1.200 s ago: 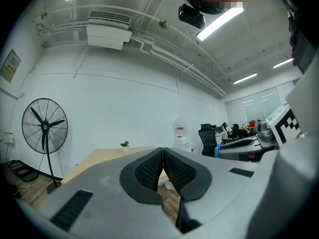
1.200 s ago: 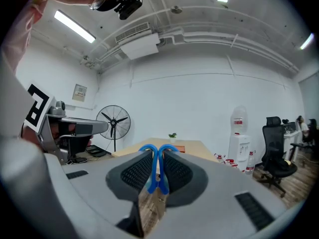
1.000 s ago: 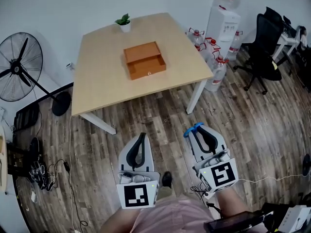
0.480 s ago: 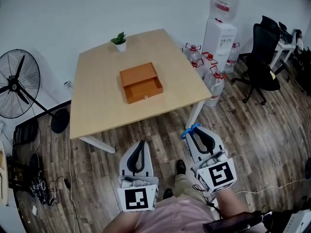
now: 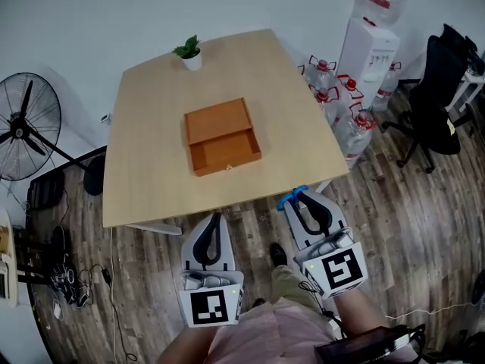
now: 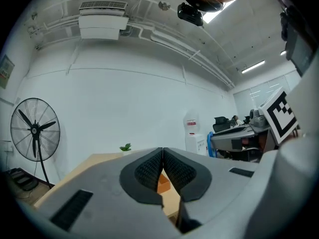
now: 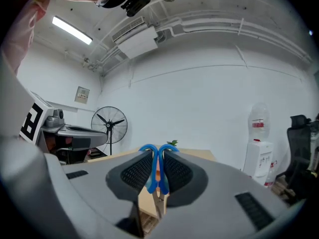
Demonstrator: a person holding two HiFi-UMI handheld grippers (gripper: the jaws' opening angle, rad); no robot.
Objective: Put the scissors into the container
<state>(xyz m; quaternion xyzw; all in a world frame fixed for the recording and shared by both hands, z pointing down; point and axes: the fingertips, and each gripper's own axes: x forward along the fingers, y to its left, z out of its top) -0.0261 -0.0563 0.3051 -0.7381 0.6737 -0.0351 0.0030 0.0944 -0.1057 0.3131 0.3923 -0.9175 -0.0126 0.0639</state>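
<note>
Ribbed black fingers [image 6: 149, 171] of the left gripper [image 6: 162, 151] are pressed together on nothing. Those of the right gripper [image 7: 158, 152] are clamped on the blue plastic loops of the scissors [image 7: 152, 182], held near the front edge of the table [image 5: 144, 173]. A wire-caged fan [image 5: 26, 123] is seen at left. On the pale wooden table, a rectangular orange-brown container [image 5: 222, 136] is set mid-top, a potted plant [image 5: 189, 51] behind it. Clear water bottles [image 5: 333, 101] are stood at right.

Little potted plant [image 5: 188, 50] sits at the table's [image 5: 144, 165] far edge, floor fan [image 5: 26, 123] on the left, water dispenser [image 5: 371, 40] and office chair [image 5: 439, 101] on the right.
</note>
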